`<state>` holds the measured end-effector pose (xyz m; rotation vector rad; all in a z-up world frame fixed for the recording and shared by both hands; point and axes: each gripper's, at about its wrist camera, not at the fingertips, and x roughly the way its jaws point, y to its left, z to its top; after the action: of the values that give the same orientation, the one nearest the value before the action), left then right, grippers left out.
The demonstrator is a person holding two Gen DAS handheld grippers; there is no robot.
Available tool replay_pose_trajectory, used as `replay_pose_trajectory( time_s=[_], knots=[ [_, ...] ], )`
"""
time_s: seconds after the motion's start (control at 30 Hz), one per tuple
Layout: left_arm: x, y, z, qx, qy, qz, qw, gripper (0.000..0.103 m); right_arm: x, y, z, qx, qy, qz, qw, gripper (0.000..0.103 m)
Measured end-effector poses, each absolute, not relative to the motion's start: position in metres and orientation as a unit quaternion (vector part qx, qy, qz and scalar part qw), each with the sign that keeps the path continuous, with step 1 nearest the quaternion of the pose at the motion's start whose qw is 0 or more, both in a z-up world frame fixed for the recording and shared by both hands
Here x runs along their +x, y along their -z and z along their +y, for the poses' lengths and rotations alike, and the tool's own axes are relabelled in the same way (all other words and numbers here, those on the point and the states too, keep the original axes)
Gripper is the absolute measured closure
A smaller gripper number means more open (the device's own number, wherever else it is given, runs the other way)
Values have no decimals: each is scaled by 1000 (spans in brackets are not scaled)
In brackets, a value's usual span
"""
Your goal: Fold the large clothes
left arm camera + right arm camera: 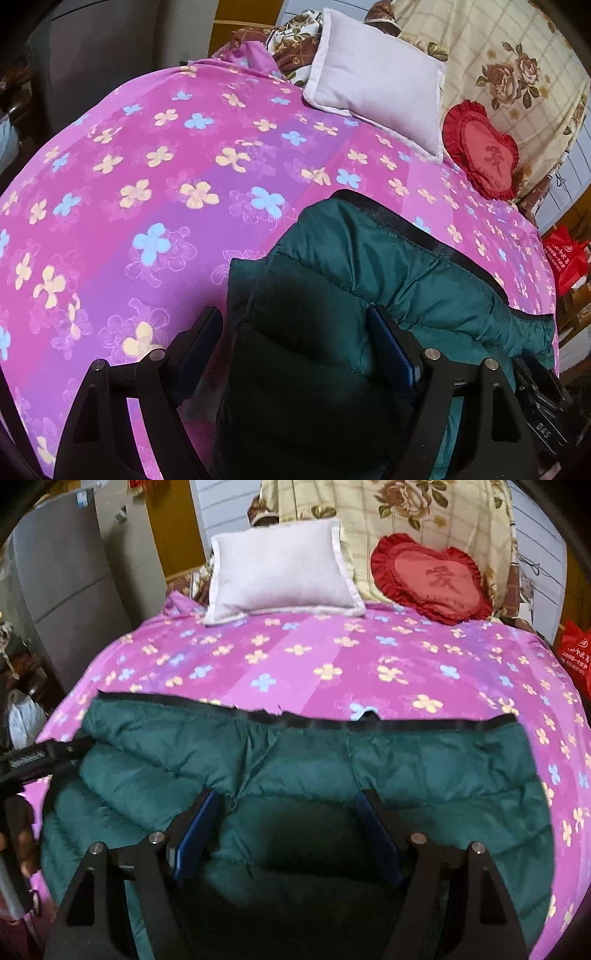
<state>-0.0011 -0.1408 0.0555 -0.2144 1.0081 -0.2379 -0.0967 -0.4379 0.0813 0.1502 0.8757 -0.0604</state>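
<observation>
**Puffer jacket spread for folding, both claws set wide**

Across the pink flower-printed bedsheet (332,664), a dark teal quilted puffer jacket (303,760) was seen laid flat near the front edge of the bed, its black-trimmed hem (388,724) stretched out straight toward the pillows. That flat spread was judged to be the groundwork for a fold. A pale rectangular pillow (280,568) and a red frilled heart-shaped cushion (430,578) were kept well back at the head of the bed, clear of the garment.

The right gripper (288,812) was held spread above the jacket's middle, blue pads wide, nothing pinched; padded fabric was seen between and below the jaws, though contact could not be told. The left gripper (295,332) was likewise opened wide at the jacket's left end, where a bulging teal fold lay between its fingers without being squeezed. A grip on an edge was judged to be the step wanted next.
</observation>
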Motion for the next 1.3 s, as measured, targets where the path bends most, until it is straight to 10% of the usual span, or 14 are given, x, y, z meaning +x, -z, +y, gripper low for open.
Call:
replay_pose_trajectory(
  time_s=[1.3],
  knots=[
    [-10, -51, -150, -60, 91, 446, 888, 40, -208, -100, -525, 134, 90, 355, 921, 22]
  ],
)
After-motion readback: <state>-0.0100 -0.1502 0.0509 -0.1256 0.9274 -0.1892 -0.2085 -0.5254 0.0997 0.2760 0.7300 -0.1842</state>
